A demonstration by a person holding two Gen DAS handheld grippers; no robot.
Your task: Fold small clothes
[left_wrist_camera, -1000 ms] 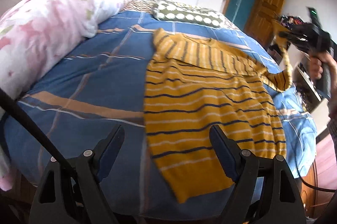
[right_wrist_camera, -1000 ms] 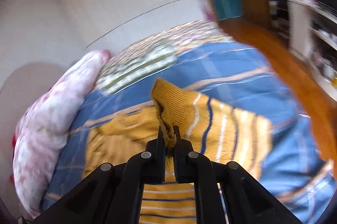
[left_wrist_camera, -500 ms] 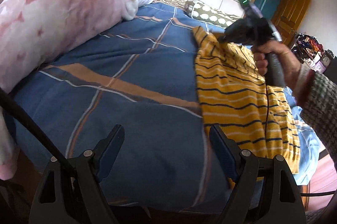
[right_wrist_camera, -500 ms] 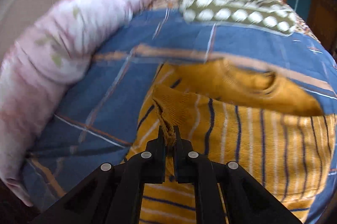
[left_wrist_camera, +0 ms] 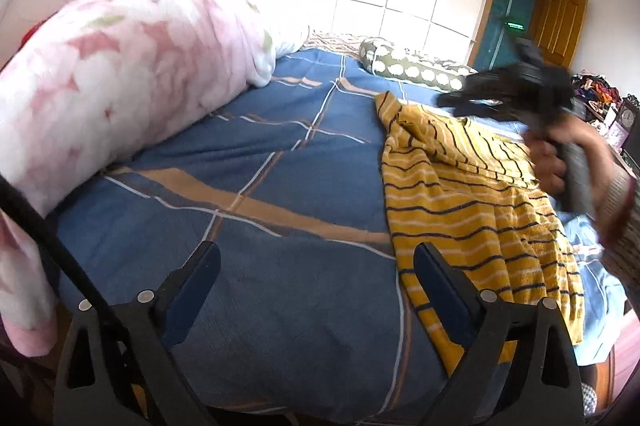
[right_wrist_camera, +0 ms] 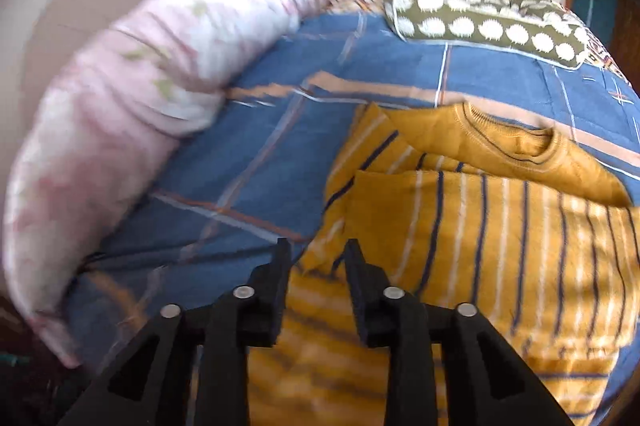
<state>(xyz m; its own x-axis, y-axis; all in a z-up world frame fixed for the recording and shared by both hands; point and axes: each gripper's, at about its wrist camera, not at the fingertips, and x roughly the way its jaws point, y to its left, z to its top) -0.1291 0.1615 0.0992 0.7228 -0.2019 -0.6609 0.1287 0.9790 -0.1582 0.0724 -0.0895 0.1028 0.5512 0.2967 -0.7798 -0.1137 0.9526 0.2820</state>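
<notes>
Lying across the right half of a blue plaid bedspread is a mustard sweater with navy and white stripes, its collar pointing toward the far end of the bed and one sleeve resting folded across the chest. Hovering low over the near edge of the bed, the left gripper is holding its jaws wide apart with nothing between them; its right finger is sitting in front of the sweater's hem, though contact cannot be judged. Over the folded sleeve's cuff end, the right gripper is standing with a narrow gap between its fingers, and no cloth is caught in that gap. Seen from the left wrist camera, the same tool is appearing blurred above the sweater's shoulder area, gripped by the person's right hand. A rolled pink floral quilt is bordering the left side of the bed, and an olive pillow with white spots is lying at the far end, just beyond the collar
</notes>
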